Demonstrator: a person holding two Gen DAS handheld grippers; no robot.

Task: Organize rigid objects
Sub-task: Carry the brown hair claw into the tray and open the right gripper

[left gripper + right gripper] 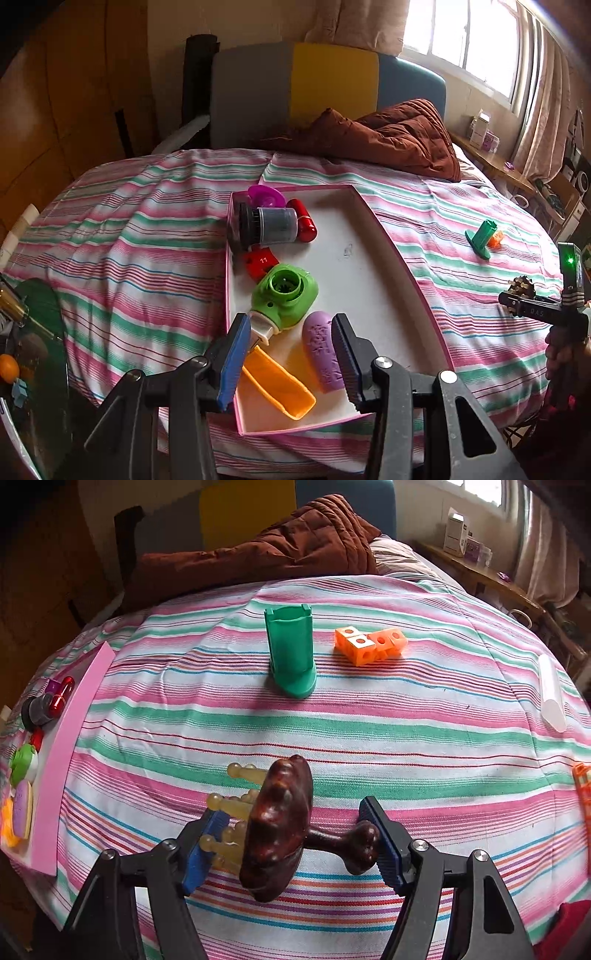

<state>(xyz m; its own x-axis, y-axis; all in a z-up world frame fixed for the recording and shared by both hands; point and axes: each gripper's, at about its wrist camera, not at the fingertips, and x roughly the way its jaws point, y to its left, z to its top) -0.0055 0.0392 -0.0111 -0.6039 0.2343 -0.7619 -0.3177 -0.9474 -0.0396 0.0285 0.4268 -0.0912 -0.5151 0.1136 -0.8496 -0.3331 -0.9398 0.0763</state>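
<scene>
A pink-rimmed white tray (369,266) lies on the striped bed. It holds a purple oval piece (321,350), an orange scoop (277,387), a green camera-shaped toy (284,295), a red piece, a grey jar (273,225), a red capsule and a purple lid. My left gripper (291,354) hovers open over the tray's near end, empty. My right gripper (291,843) is shut on a brown bone-shaped toy with pale prongs (277,827), held above the bed. A green holder (293,653) and orange linked cubes (371,644) lie farther away on the bed.
A brown quilt (388,136) lies at the head of the bed. A white tube (552,692) and an orange grid piece (583,790) lie at the bed's right side. A wooden shelf with boxes (465,542) stands by the window. The tray's pink wall (70,746) is at the left.
</scene>
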